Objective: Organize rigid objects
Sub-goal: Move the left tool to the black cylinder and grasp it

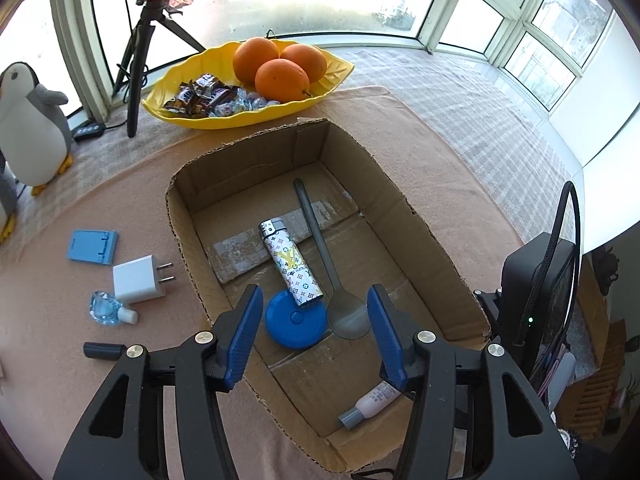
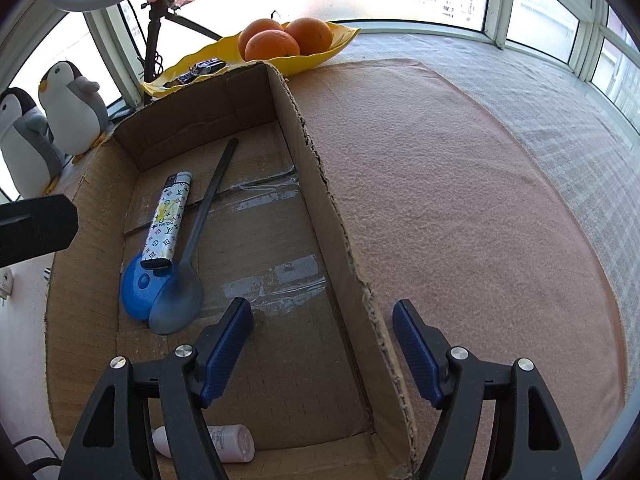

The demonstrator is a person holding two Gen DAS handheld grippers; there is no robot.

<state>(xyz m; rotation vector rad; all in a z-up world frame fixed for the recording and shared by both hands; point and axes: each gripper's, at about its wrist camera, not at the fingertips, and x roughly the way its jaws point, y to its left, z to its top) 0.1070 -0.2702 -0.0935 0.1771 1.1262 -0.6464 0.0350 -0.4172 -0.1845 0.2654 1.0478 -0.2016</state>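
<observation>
An open cardboard box [image 1: 420,220] [image 2: 320,184] sits on a pink mat. Inside lie a patterned lighter [image 1: 289,261] [image 2: 167,220], a grey spoon [image 1: 320,252] [image 2: 188,276], a blue round disc [image 1: 294,326] [image 2: 138,288] and a small white bottle [image 1: 370,400] [image 2: 230,442]. My left gripper [image 1: 316,330] is open and empty above the box's near part. My right gripper [image 2: 322,344] is open and empty, straddling the box's right wall. Left of the box lie a blue stand [image 1: 93,246], a white charger plug [image 1: 140,278], a clear blue bottle [image 1: 110,308] and a dark cylinder [image 1: 102,350].
A yellow leaf-shaped tray [image 1: 192,118] [image 2: 340,46] with three oranges [image 1: 280,62] and wrapped sweets stands behind the box. Plush penguins [image 1: 32,124] [image 2: 72,104] and a tripod [image 1: 138,60] stand at the back left by the windows. A black device [image 1: 536,292] with a cable is at the right.
</observation>
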